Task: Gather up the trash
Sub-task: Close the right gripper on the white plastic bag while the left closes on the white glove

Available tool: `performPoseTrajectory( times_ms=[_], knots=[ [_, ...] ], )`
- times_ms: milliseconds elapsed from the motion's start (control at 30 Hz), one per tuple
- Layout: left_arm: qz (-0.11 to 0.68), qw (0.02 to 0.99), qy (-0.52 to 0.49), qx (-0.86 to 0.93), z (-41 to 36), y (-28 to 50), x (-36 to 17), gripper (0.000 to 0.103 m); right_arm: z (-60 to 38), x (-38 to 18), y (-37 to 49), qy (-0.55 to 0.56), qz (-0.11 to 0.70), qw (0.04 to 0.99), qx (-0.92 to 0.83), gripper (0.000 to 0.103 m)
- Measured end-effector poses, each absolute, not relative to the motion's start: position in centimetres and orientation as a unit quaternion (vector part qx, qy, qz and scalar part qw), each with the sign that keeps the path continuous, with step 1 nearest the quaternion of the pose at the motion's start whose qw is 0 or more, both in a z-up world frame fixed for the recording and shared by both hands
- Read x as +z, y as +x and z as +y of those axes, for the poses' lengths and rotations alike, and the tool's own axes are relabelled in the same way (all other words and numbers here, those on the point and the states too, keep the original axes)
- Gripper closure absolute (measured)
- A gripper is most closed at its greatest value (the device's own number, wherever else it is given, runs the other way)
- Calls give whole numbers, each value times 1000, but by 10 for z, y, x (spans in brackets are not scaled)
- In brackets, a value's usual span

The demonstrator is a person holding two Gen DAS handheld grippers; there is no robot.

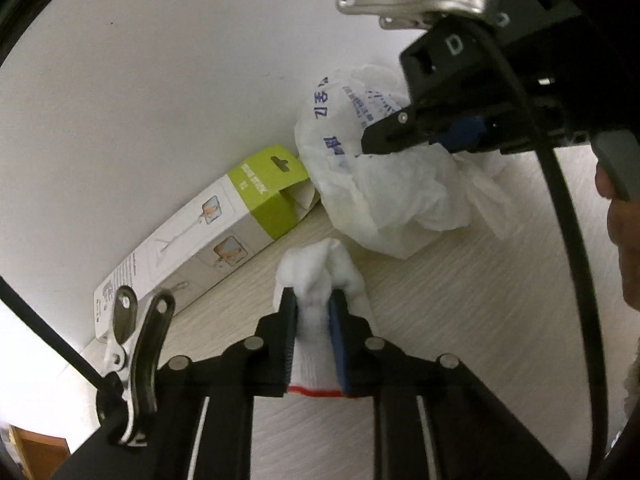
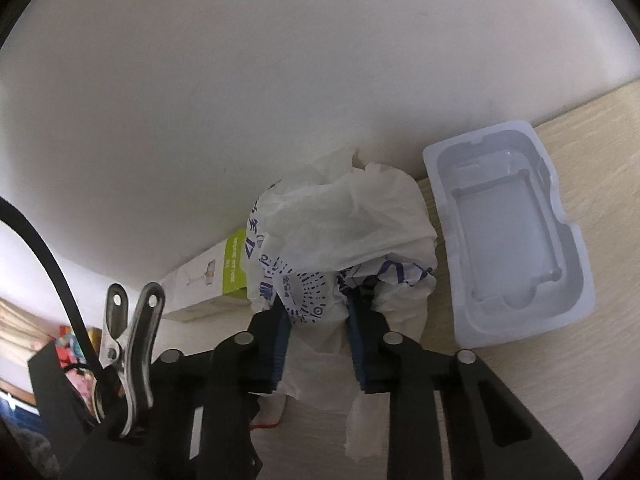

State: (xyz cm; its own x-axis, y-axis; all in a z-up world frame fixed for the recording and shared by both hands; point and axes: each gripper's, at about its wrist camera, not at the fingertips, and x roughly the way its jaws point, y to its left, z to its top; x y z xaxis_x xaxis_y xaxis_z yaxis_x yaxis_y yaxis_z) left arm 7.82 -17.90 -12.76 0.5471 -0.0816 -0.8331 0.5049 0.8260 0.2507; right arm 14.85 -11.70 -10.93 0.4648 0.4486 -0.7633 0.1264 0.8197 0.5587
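Trash bag [image 2: 344, 232] pinched in our right hand-held gripper [image 2: 320, 308], our left hand-held gripper [image 1: 314, 304] clamps a white glove [image 1: 320, 268], which probably needs dropping in next.

I am seeing a white knitted glove [image 1: 320, 276] with a red cuff edge being pinched upright between my left claw's [image 1: 314, 304] pads. A crumpled white plastic bag [image 2: 344, 216] with blue print is sitting against the wall, its near edge lying between my right claw's [image 2: 320, 308] pads. A green-and-white box [image 1: 208, 232] is lying beside it, and an empty plastic tray [image 2: 508, 236] is lying flat on the bag's other side.
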Motion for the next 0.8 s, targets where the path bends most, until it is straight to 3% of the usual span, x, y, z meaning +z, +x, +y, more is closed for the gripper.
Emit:
performPoseTrajectory(
  times_ms=[800],
  knots=[
    [417,858,248,-169,-153,52,-78,93,-101,-64,109,267,470,831,128,89]
  ],
)
